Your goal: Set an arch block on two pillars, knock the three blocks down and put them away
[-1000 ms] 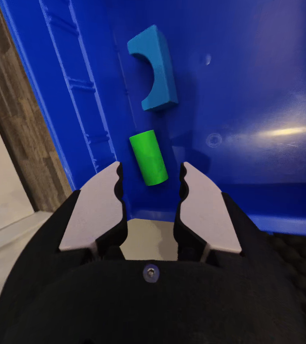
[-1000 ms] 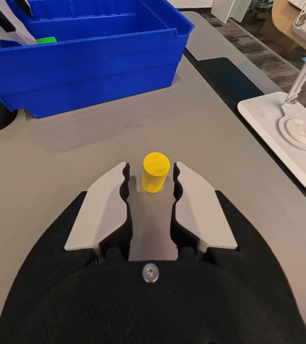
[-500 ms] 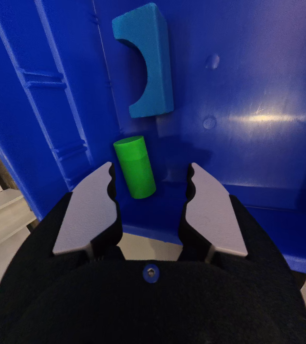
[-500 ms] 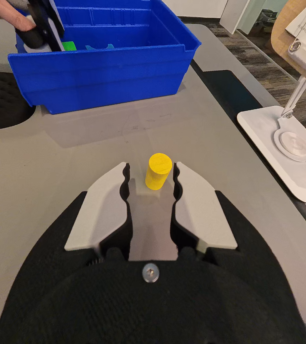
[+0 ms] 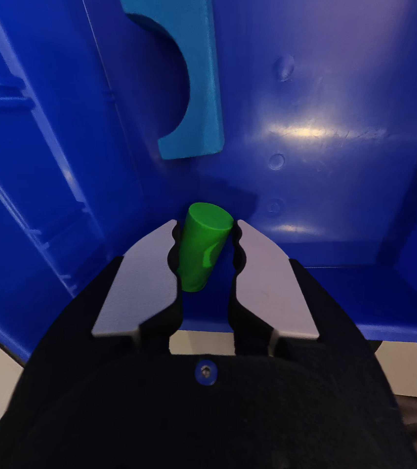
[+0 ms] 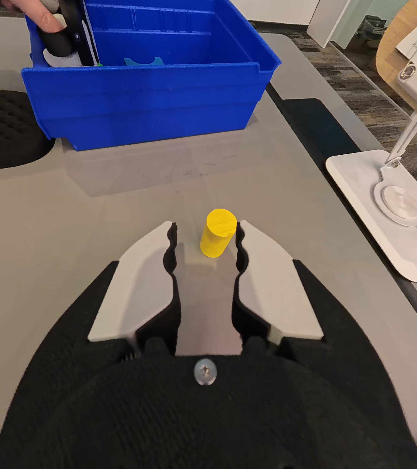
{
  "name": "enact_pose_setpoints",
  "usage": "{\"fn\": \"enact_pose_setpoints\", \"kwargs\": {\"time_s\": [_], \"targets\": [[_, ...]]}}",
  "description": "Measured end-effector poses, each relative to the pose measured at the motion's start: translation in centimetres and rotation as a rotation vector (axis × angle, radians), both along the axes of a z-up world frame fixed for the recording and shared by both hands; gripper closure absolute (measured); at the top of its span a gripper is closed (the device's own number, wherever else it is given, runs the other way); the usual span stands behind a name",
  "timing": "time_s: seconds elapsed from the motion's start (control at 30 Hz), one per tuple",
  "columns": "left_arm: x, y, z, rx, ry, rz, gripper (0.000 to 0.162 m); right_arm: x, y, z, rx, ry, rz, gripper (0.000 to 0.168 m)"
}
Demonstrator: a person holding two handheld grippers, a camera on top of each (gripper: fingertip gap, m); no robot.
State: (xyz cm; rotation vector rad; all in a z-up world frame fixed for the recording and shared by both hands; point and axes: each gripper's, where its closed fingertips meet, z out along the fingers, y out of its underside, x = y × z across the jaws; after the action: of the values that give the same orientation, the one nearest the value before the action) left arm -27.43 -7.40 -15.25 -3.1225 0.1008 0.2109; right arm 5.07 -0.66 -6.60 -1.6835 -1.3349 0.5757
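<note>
Green cylinder (image 5: 203, 250): light, rigid, smooth; left tool (image 5: 205, 228) clamped across its round sides. Right tool (image 6: 205, 229) apart, astride yellow cylinder (image 6: 217, 233).

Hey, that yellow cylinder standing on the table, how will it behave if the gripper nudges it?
The yellow cylinder stands on a small flat end, so a side nudge would probably tip it. Once down, its round side would likely roll on the smooth table. It looks rigid.

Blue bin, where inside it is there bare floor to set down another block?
The blue bin is bare across its right side, right of the arch block. It is crowded along the left wall: the arch block lies there, and nearer, the green cylinder sits between the left gripper jaws.
</note>
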Motion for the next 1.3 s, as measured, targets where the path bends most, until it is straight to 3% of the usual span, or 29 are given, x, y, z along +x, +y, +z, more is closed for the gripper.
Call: {"fn": "enact_pose_setpoints", "kwargs": {"time_s": [0.33, 0.47, 0.67, 0.87, 1.03, 1.17, 1.3], "targets": [[-0.2, -0.2, 0.9, 0.040, 0.017, -0.069, 0.124, 0.1, 0.2, -0.1, 0.000, -0.008, -0.003, 0.123], [-0.3, -0.1, 3.0, 0.124, 0.032, -0.096, 0.125, 0.3, 0.5, -0.1, 0.000, -0.004, -0.010, 0.122], [2.5, 0.9, 7.2, 0.317, -0.087, -0.155, 0.126, 0.6, 0.9, 0.7, 0.030, 0.021, -0.035, 0.123], [10.2, 1.3, 12.9, 0.537, -0.301, -0.302, 0.126, 0.6, -0.3, 4.8, 0.025, 0.164, -0.012, 0.123], [22.2, -0.1, 17.6, 0.703, -0.609, -0.650, 0.126, -0.7, -5.2, 9.8, -0.083, 0.353, 0.162, 0.124], [28.0, -0.8, 18.3, 0.779, -0.550, -0.870, 0.126, -0.7, -7.8, 13.0, -0.163, 0.515, 0.271, 0.125], [31.6, -1.8, 18.9, 0.768, -0.644, -0.936, 0.126, -0.4, -9.3, 13.3, -0.206, 0.523, 0.394, 0.124]]}}
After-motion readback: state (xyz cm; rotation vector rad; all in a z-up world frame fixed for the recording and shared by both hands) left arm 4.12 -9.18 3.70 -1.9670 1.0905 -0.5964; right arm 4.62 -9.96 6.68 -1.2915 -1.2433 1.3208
